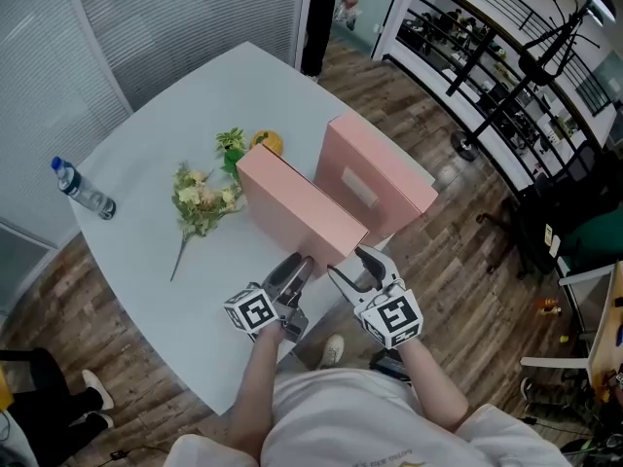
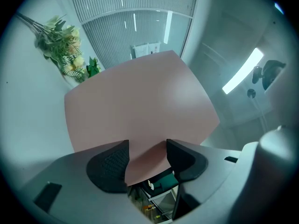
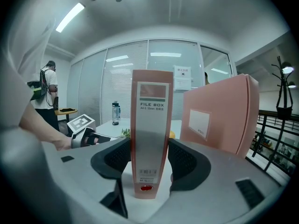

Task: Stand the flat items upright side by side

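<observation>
2 pink file boxes stand upright on the pale worktop [image 1: 156, 125], near its front edge, and the person has both tongs on the closer one. The near file box [image 1: 292, 207] stands on its long edge with its narrow labelled spine turned toward the person. The far file box [image 1: 375, 178] stands just beside it on the right. A gap runs between the 2 boxes, and the far one sits a little further back, its white label facing the near box.

The right tongs [image 3: 149, 160] point slightly downward at the spine. In the right gripper view the spine fills the space between the 2 dark pads, and both pads press on its sides, so the tongs are part open and clamped across the box's width. The left tongs [image 2: 147, 155] come in level from the left at the same near end. In the left gripper view a corner of the pink box reaches down between the pads and meets both of them, so these tongs also hold the near file box at a similar width.

Behind the boxes lie a bunch of flowers [image 1: 202, 197] and an orange object [image 1: 268, 142]. A water bottle [image 1: 83, 191] lies near the left edge. A person [image 1: 321, 17] stands beyond the far end of the worktop.
</observation>
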### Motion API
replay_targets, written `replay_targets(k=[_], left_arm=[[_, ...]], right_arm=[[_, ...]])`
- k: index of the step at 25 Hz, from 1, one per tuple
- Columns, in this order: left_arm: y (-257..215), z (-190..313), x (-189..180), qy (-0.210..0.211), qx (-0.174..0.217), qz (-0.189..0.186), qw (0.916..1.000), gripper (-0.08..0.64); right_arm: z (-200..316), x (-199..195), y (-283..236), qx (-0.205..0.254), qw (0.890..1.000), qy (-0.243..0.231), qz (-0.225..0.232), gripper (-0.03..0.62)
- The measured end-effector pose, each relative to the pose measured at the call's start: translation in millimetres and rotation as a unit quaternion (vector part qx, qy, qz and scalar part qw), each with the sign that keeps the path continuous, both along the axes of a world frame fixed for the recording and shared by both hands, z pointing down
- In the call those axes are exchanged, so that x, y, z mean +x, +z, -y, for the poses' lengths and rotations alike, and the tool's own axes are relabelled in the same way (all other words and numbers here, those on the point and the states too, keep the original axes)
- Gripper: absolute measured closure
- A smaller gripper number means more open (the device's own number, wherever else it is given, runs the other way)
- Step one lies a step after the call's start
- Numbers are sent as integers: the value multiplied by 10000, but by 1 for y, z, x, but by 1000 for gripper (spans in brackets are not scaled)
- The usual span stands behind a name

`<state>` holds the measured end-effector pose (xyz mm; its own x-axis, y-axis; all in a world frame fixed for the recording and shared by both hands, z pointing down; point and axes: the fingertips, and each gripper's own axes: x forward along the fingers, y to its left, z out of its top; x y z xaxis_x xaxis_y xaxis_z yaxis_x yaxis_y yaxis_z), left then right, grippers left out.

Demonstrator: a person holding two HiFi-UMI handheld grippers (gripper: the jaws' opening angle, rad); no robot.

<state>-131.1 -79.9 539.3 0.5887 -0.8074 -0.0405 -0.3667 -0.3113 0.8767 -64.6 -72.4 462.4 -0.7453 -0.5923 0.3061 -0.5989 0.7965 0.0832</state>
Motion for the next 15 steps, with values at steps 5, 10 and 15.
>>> replay_targets(k=[5, 10, 15], left_arm=[[1, 7, 6, 71, 16, -45, 10000, 321], [0, 15, 16, 184, 24, -59, 9998, 321], [-2, 23, 25, 282, 12, -63, 9996, 321]], right_arm=[[7, 5, 0, 23, 9999, 38, -101, 328], [13, 14, 0, 101, 9996, 101, -253, 328], [21, 23, -1, 107, 9993, 190, -291, 328]])
